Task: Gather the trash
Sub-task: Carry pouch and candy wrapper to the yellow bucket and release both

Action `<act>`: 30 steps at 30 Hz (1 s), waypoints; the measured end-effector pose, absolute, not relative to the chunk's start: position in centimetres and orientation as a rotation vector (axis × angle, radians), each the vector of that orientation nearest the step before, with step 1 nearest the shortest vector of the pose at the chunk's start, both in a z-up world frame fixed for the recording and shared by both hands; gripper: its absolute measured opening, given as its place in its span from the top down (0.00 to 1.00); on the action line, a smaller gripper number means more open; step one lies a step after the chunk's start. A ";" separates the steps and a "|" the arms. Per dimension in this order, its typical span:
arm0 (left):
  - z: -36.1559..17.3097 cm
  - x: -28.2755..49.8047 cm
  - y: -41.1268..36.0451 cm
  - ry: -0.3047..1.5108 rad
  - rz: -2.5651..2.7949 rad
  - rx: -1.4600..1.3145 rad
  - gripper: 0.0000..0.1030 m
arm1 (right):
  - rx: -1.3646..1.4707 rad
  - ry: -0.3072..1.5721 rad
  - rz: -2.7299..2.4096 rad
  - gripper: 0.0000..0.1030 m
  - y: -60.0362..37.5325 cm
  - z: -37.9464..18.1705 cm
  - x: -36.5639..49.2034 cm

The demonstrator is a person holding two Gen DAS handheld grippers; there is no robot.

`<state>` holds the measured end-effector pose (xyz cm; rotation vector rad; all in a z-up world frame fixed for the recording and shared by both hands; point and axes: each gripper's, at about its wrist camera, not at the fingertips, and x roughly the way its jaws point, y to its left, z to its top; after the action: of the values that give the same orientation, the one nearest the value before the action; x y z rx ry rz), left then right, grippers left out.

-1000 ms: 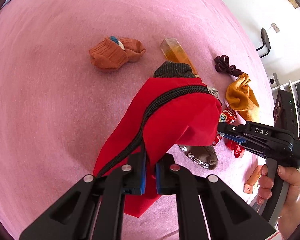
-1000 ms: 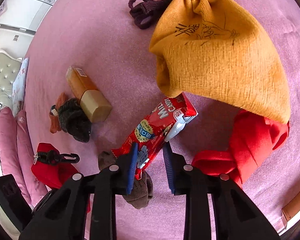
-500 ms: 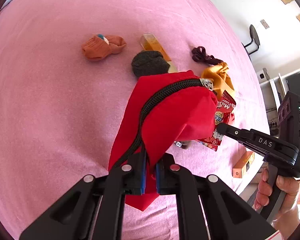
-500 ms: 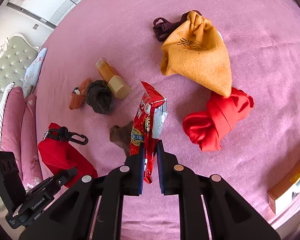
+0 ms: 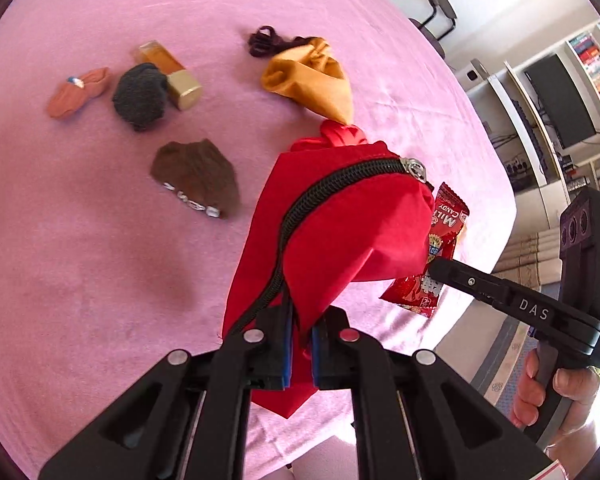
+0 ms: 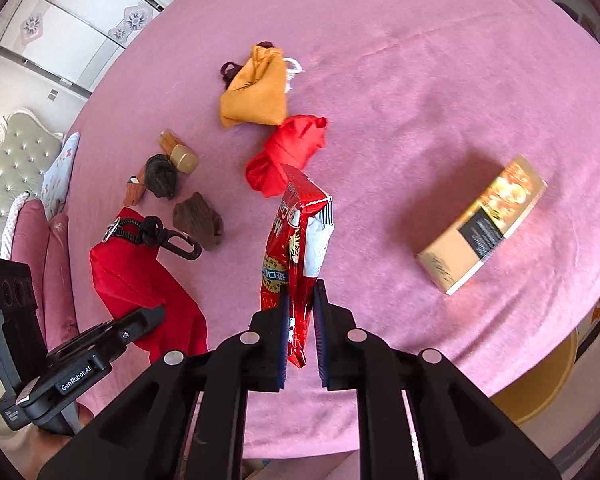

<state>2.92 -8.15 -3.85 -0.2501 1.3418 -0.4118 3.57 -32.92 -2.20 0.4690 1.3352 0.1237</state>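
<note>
Red candy wrapper [image 6: 296, 248], newly lifted off the pink bed [image 6: 440, 80], hung clenched in the right claw [image 6: 300, 332]; the left claw [image 5: 299, 350] gripped the red zip pouch [image 5: 340, 240], its likely destination.

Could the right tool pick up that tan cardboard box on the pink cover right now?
Probably not yet: the right tool is shut on the red candy wrapper. The tan cardboard box itself lies uncovered.

A home bedroom is shown: a bed covered by a pink plush blanket [image 6: 420, 80], a grey-green tufted headboard [image 6: 8, 168] at nine o'clock, mirrored patterned wardrobe doors [image 6: 80, 20] at ten o'clock, and a dark monitor [image 5: 560, 100] on white shelving.
</note>
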 end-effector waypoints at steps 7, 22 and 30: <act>-4.0 0.9 -17.9 1.386 -0.554 -0.163 0.94 | 0.521 1.311 0.021 0.89 -41.6 -1.1 -1.9; -9.0 -7.2 -40.6 1.504 -0.855 0.120 0.94 | 0.659 1.372 -0.290 0.89 -58.8 -5.0 -17.2; -14.1 -12.1 -47.5 1.592 -0.917 0.237 0.94 | 0.792 1.421 -0.366 0.89 -63.1 -9.7 -23.5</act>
<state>-12.13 -47.53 -14.05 0.2371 1.5915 -0.9169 -23.51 -63.05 -9.68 0.7917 1.4205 -0.3658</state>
